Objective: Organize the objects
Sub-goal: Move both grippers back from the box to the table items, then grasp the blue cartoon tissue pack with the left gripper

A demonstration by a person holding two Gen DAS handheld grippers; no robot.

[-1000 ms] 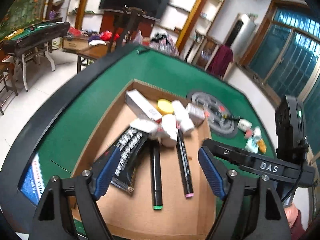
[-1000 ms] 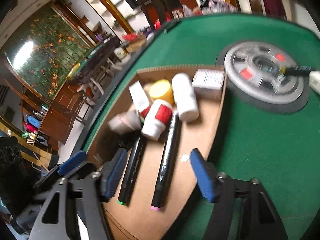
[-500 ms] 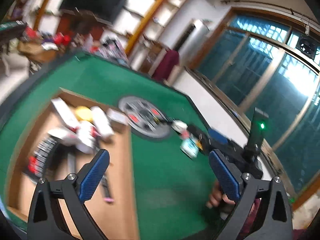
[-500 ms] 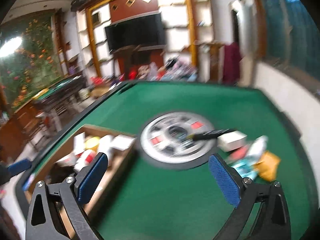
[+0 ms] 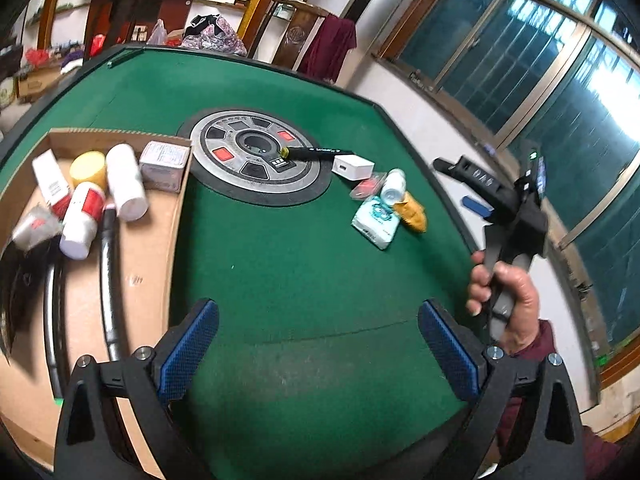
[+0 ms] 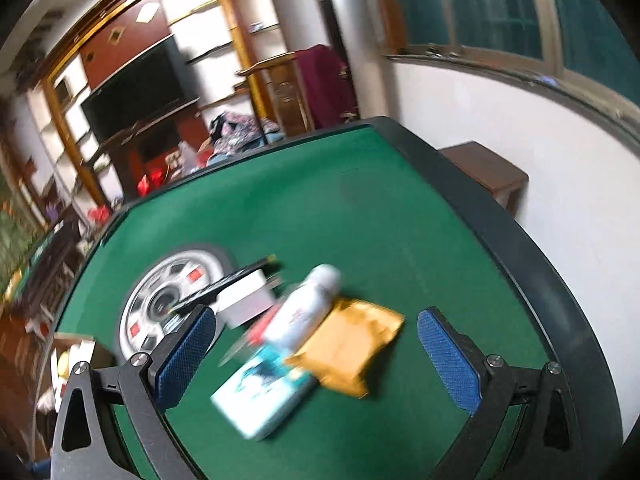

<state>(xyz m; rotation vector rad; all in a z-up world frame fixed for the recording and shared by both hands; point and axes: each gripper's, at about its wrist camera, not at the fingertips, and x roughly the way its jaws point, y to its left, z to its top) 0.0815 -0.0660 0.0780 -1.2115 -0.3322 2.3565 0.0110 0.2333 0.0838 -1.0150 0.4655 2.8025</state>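
right gripper (image 6: 316,354) jaws just opened wide, nothing held, over the soft, crinkly yellow packet (image 6: 348,344) near the table's (image 6: 360,208) right edge; best pinched across its flat middle.

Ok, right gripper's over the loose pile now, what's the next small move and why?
Probably lower the right gripper onto the white bottle: it lies on top of the yellow packet and tissue pack, and the fingers stand wide, empty, on either side of the pile.
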